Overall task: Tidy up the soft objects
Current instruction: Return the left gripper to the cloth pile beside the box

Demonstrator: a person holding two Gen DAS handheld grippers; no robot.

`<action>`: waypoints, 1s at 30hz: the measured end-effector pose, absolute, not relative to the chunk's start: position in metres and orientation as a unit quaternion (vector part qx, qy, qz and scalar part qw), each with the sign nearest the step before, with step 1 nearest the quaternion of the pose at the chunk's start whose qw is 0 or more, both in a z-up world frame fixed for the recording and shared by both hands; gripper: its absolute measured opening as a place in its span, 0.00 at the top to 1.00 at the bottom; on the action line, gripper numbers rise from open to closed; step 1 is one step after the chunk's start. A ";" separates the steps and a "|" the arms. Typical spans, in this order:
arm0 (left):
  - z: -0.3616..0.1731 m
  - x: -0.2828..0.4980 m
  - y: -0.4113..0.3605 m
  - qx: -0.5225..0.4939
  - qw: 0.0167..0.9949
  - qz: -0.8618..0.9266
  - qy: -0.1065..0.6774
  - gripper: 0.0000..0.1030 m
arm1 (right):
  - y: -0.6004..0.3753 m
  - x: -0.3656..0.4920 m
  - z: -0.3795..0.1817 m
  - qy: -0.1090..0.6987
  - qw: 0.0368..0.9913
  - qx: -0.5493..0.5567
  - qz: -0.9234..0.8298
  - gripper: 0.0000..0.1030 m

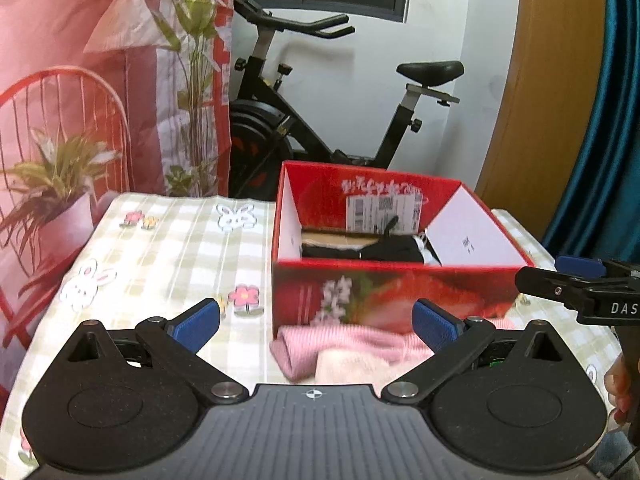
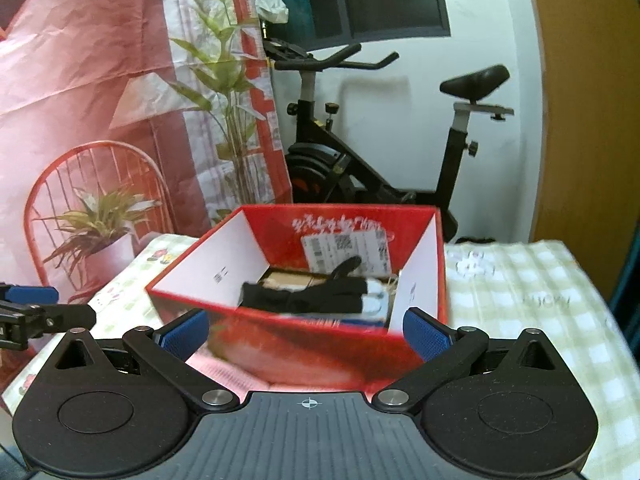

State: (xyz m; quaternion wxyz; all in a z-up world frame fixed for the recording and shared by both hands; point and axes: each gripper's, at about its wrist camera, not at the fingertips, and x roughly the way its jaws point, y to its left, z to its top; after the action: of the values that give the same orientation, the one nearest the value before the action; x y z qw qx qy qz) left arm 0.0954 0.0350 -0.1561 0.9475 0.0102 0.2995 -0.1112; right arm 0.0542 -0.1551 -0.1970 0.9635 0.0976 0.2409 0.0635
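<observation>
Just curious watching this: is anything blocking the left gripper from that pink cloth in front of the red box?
Nothing visible. The left gripper is open, and the pink cloth lies right between its fingers on the table, against the red box.

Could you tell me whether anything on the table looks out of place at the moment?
Yes: a pink knitted item lies loose on the tablecloth against the front of the red box, while dark garments are already inside. Both grippers are open and empty.
</observation>
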 end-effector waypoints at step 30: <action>-0.241 0.063 0.042 -0.047 0.909 -0.143 0.389 0.25 | -0.130 -0.002 -0.272 0.315 0.942 0.076 0.089 0.07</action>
State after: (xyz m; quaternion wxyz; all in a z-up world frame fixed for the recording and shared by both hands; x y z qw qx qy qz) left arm 0.0631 0.0425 -0.2410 0.9087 -0.0470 0.3894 -0.1432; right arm -0.0021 -0.1299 -0.2716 0.9417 0.0759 0.3153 0.0892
